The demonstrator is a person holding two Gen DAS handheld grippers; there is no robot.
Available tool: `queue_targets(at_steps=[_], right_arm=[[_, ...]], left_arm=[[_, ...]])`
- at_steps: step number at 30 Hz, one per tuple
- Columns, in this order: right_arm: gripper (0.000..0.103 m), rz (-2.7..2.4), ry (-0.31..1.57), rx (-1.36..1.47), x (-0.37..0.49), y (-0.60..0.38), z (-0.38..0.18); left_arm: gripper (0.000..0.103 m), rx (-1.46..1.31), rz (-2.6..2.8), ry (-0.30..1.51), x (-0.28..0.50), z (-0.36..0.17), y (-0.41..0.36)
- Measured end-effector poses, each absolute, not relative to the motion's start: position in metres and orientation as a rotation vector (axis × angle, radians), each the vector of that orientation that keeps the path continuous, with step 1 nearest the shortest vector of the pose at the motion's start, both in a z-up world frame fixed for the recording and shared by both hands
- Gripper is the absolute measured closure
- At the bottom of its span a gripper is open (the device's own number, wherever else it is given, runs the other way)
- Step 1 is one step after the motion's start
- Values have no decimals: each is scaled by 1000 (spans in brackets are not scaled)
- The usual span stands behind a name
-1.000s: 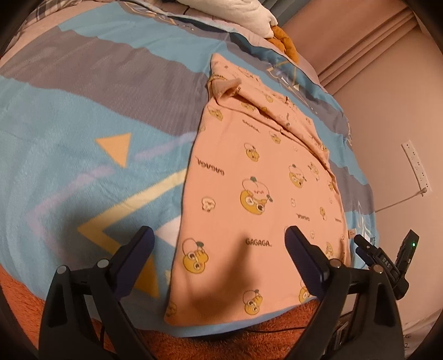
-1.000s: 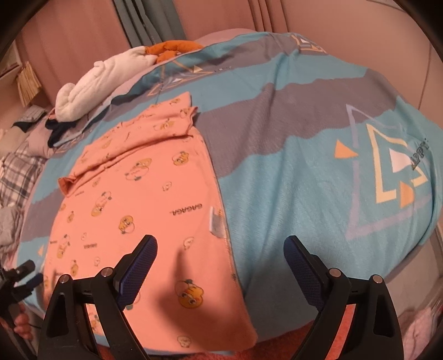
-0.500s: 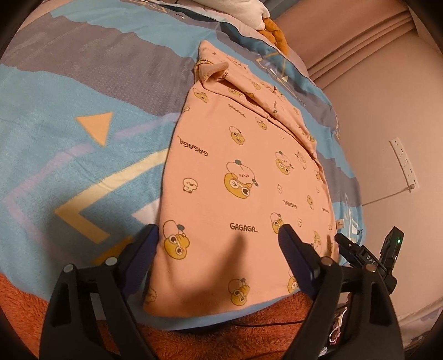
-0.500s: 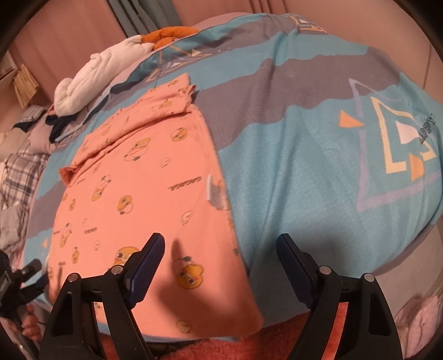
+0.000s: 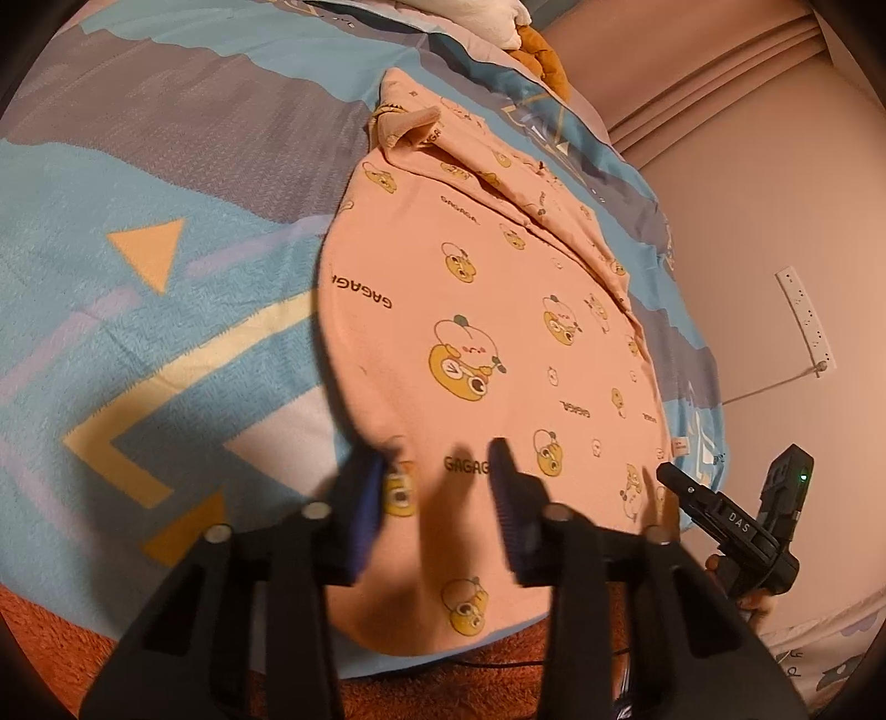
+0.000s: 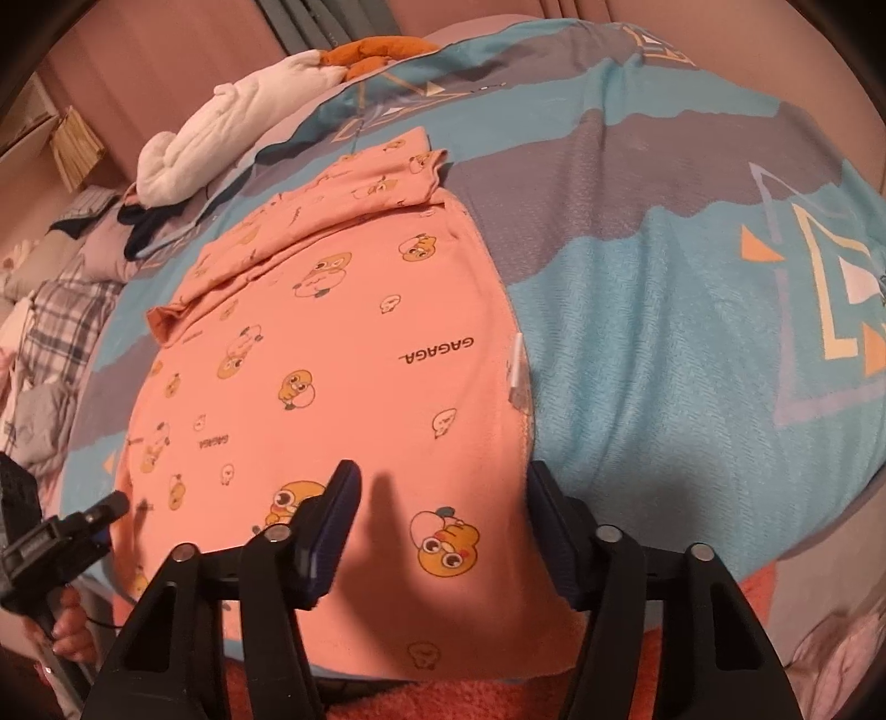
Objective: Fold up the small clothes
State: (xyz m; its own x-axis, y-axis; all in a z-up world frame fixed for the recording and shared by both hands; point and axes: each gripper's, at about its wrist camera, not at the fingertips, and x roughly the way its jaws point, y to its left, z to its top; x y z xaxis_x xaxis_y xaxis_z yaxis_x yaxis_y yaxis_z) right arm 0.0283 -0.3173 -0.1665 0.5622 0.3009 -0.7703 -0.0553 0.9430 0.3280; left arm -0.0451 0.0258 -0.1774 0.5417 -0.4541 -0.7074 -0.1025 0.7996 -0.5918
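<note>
A pink child's top printed with yellow ducks and "GAGAGA" lies flat on the blue and grey blanket, a sleeve folded across its far part. My left gripper hovers low over the near left corner of the top, jaws closing, flat cloth between the fingers, not pinched. My right gripper is over the near right part of the top, jaws also closing, with its right finger at the garment's side edge. A white label sticks out there. Each wrist view shows the other gripper at its edge.
A white pillow and an orange plush lie at the far end of the bed. Plaid and grey clothes pile up at the left. An orange fleece borders the near edge. A socket strip hangs on the wall.
Both grippers have come down closer to the top's near hem. Their jaws have narrowed from wide open, the left more than the right.
</note>
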Motion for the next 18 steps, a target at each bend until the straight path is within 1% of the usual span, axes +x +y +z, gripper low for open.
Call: queue_targets(at_steps=[2,5,6,11,13,14,16,18], right_arm=[[45,206,954,269,28,-316,-166],[48,203,951,257,27,-315,-166],[51,201,951,255,28,-316,-166],[64,185,949,243,28,-317,-166],[71,182,947,233,27,-317,-166],[72,183,946,233,27,-317,-166],[82,183,945,233,27,-317,-165],[87,178,943,235,27,-317,-164]], left_arm=[[85,-617,-227,988,-45,-177,26],[93,-611,-214,989,-44,-178,27],[95,-608,-209,988,-44,-178,28],[95,-591,-197,979,-45,-175,26],[95,-584,-192,975,-45,-174,25],[96,-581,-187,972,-45,-173,25],[97,-580,-187,960,-45,-169,24],[97,-583,-194,941,-47,-164,24]])
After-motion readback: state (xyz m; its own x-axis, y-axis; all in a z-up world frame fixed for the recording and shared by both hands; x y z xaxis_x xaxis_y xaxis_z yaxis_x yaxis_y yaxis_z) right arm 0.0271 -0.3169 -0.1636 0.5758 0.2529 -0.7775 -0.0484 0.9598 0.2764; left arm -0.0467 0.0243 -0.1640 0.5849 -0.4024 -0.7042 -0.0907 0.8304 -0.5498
